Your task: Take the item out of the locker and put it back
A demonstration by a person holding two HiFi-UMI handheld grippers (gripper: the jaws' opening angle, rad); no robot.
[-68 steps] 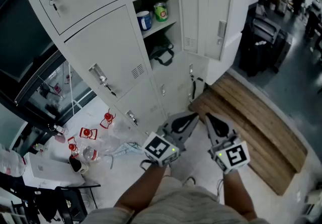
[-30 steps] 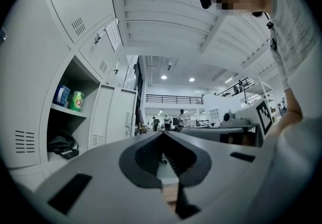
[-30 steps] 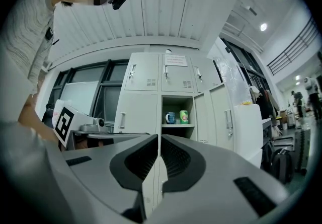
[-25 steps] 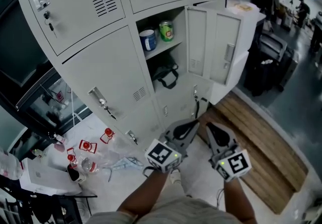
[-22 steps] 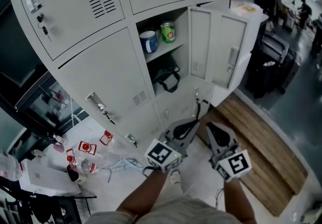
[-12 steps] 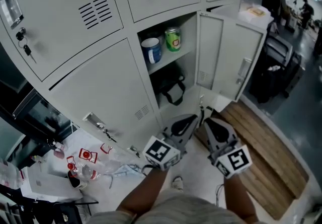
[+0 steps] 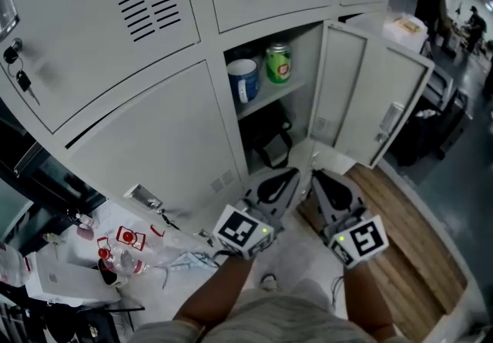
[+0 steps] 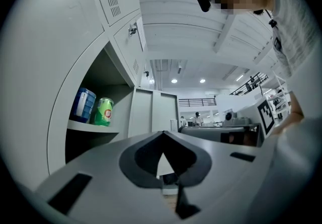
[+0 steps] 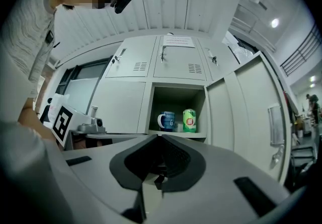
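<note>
**Desk:** What is happening at the locker bank (image 7: 115,25)?

**Photographer:** A person is standing in front of the grey steel lockers, holding a two-jaw gripper in each hand and pointing both at the one open compartment. Its door (image 7: 370,106) is hanging wide open to the right.

**Desk:** What are the tongs doing?

**Photographer:** The left gripper (image 7: 286,177) is showing its jaws pressed together with nothing between them. The right gripper (image 7: 320,179) is doing the same, jaws together and empty. The two are hovering side by side, low in front of the opening and well short of the shelf, with their marker cubes facing up at the head camera.

**Desk:** And where are the items?

**Photographer:** They are all sitting inside the locker. A blue mug (image 7: 245,81) is standing upright on the shelf (image 7: 279,96) with its handle turned to the left. A green drinks can (image 7: 277,63) is standing just beside it on the right. A black bag (image 7: 269,141) is slumping in the darker space under the shelf.

**Desk:** What is lying around the person's feet?

**Photographer:** A slatted wooden platform (image 7: 408,257) is running along the floor to the right. A scatter of clear plastic with red labels (image 7: 123,240) is lying on the white floor to the left.
</note>
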